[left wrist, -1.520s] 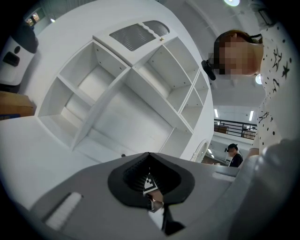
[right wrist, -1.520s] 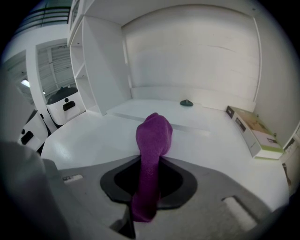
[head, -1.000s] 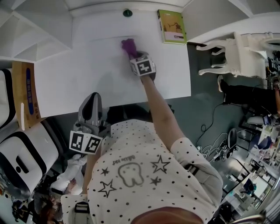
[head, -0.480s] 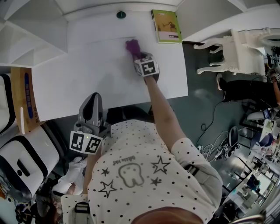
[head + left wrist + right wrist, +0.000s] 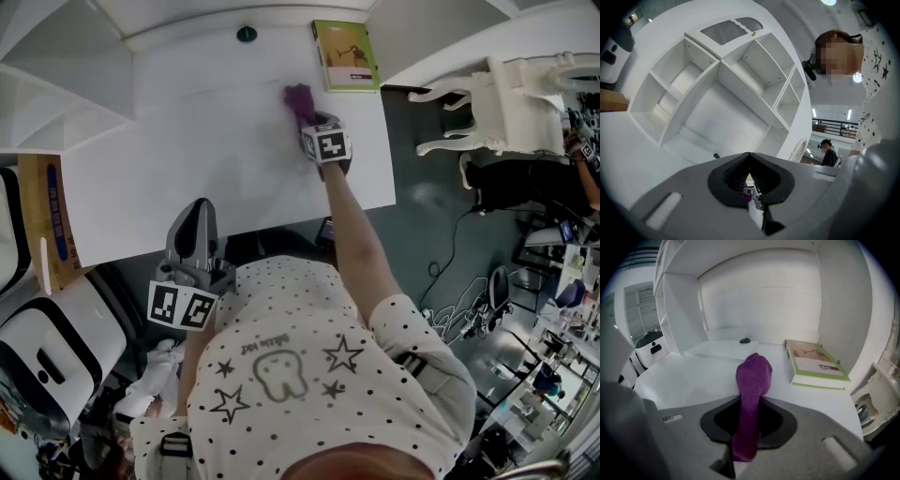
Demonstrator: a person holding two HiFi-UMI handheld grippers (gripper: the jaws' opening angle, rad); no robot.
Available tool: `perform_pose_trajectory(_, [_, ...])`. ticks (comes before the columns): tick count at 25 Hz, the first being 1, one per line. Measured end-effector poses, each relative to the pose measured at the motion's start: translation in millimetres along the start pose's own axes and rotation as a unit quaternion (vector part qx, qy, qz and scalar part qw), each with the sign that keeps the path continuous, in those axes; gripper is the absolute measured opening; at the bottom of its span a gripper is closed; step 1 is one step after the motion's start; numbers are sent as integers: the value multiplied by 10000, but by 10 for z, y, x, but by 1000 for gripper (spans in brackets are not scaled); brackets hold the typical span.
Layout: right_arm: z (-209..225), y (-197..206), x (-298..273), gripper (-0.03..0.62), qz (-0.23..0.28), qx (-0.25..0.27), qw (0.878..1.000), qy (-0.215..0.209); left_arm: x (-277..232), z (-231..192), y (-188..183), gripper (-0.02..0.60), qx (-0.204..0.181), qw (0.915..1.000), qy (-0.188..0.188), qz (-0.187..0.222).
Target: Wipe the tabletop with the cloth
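Observation:
A purple cloth rests on the white tabletop near its far right part, and my right gripper is shut on it, with the cloth's bunched end sticking out past the jaws onto the table. My left gripper hangs off the table's near edge, close to the person's body, its jaws shut with nothing between them. In the left gripper view the jaws point up toward white shelving.
A green-edged book lies at the table's far right corner, just right of the cloth. A small dark round object sits at the back. White shelves stand left; a white chair stands right.
My right gripper has slid the cloth to the right across the tabletop, closer to the book. The left gripper has stayed where it was.

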State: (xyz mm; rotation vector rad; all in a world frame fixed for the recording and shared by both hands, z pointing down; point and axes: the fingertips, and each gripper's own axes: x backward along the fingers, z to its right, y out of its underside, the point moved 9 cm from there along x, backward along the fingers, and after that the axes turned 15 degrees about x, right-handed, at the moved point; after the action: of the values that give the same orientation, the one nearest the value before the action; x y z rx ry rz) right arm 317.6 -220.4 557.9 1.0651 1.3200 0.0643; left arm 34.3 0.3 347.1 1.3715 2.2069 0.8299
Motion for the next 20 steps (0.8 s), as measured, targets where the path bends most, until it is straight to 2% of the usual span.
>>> perform_pose_trajectory(8, [375,206,145,74,-77,-63,9998,155,-103,83,48,-5,9,10000,16,-27])
perform_pose_trajectory(14, [543,309,181,74,29,-64,9999,83,-168,127,103,-5,-5,10000,9,-46])
perform_pose_trajectory(20, [846,478,265,74,-16,-184,9994,277,-280,181,132,-5,-28,9999,35,-92])
